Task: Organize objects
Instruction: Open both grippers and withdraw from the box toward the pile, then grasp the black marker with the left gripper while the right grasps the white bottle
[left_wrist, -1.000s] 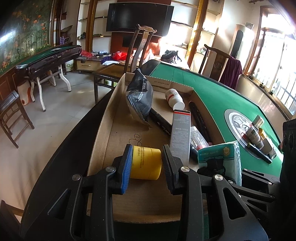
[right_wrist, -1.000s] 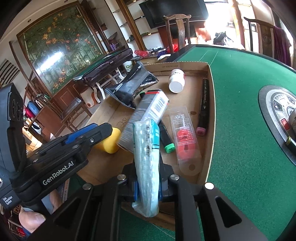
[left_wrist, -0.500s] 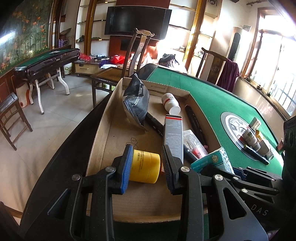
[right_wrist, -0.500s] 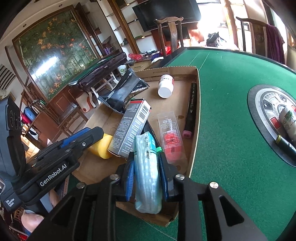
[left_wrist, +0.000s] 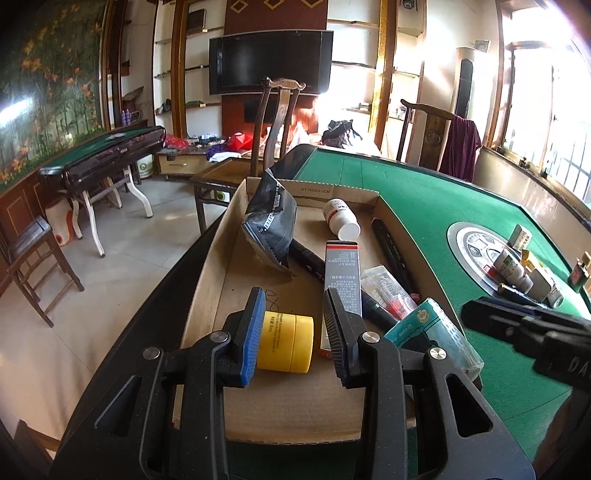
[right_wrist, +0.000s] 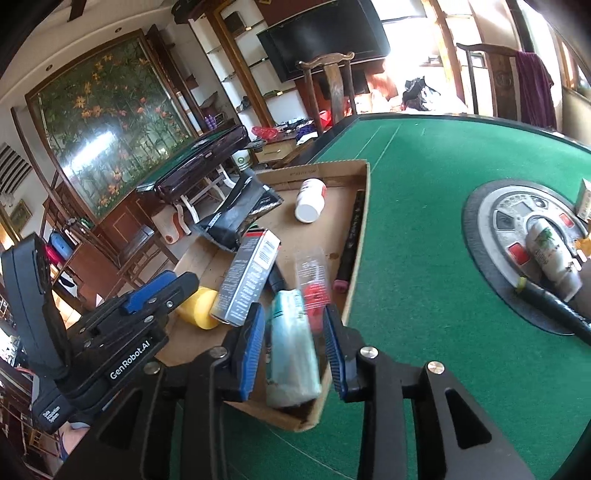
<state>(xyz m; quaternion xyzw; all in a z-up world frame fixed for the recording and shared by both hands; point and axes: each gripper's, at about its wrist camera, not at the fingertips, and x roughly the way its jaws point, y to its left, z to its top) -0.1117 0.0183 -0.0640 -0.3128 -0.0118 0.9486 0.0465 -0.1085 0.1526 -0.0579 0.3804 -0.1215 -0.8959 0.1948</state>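
Observation:
A shallow cardboard box (left_wrist: 236, 266) lies on the green felt table (left_wrist: 424, 206). My left gripper (left_wrist: 294, 306) stands over the box's near end with a yellow jar (left_wrist: 286, 341) lying between its fingers. The left pad meets the jar, but bare cardboard shows between the jar and the right pad. My right gripper (right_wrist: 293, 317) has its jaws opening. A pale green tissue pack (right_wrist: 291, 354), blurred, lies between them in the box's near right corner, and neither pad touches it. The left wrist view also shows the tissue pack (left_wrist: 432, 332).
The box also holds a grey carton (left_wrist: 341, 273), a black pouch (left_wrist: 271, 221), a white bottle (left_wrist: 341, 219), a black marker (left_wrist: 393, 251) and a clear packet (left_wrist: 388, 291). Several small items sit on the table's round centre disc (right_wrist: 517, 221). Chairs stand at the far edge.
The right jaws have come apart off the tissue pack, which now rests in the box's corner, and the right gripper has drawn back. The left gripper stays around the yellow jar.

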